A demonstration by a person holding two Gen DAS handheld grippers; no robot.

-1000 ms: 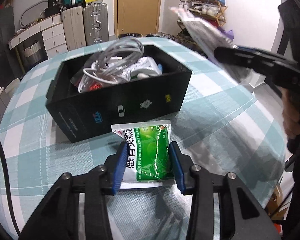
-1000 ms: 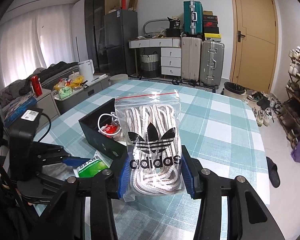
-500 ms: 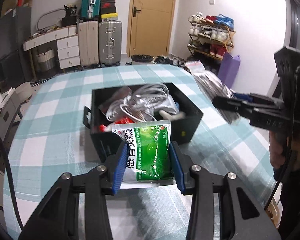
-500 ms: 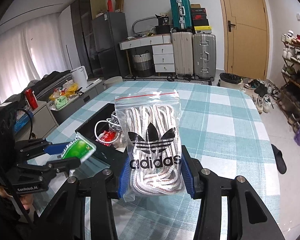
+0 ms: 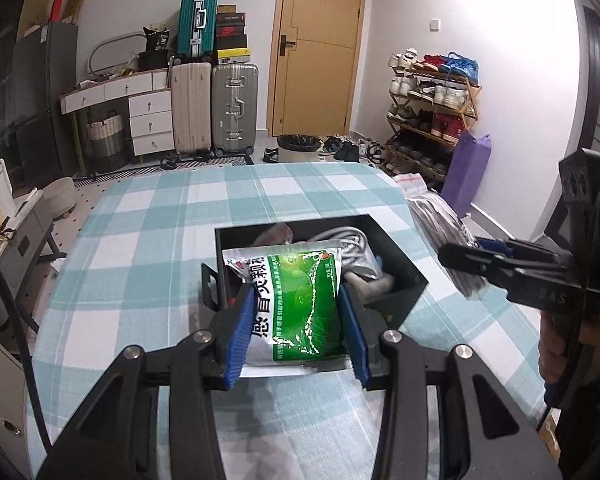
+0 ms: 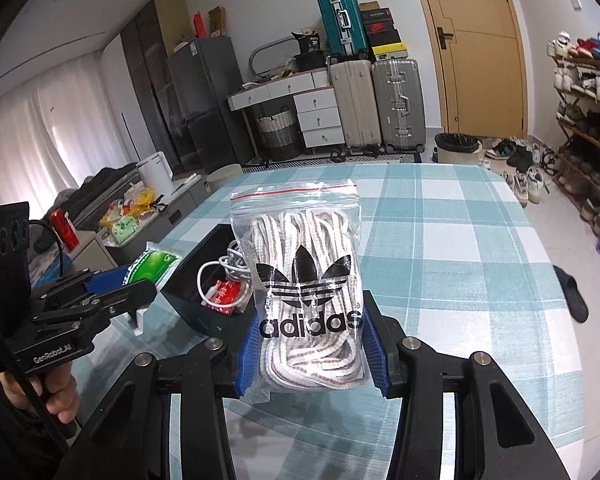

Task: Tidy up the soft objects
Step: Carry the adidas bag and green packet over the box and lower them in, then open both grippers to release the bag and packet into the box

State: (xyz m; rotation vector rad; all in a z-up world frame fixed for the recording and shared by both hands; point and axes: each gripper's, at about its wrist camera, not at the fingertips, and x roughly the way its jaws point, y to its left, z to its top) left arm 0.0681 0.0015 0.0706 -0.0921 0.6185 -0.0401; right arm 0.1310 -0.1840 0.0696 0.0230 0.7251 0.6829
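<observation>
My left gripper (image 5: 296,332) is shut on a green and white sachet (image 5: 296,304) and holds it above the near edge of the black box (image 5: 396,252). The box holds white cables (image 6: 224,268) and a red packet (image 6: 226,294). My right gripper (image 6: 310,344) is shut on a clear zip bag of white laces (image 6: 304,280) with a black Adidas logo, held in the air to the right of the box. That bag shows edge-on in the left wrist view (image 5: 440,224). The left gripper with the sachet (image 6: 148,266) shows at the left of the right wrist view.
The box stands on a table with a teal and white checked cloth (image 5: 148,248). Beyond the table's far edge are suitcases (image 5: 228,108), white drawers (image 5: 148,120), a door (image 5: 316,48) and a shoe rack (image 5: 432,108). A side cabinet with a red can (image 6: 64,228) stands left.
My left gripper has lifted the green sachet off the table and carried it forward over the black box. My right gripper has kept hold of the lace bag, moving slightly.
</observation>
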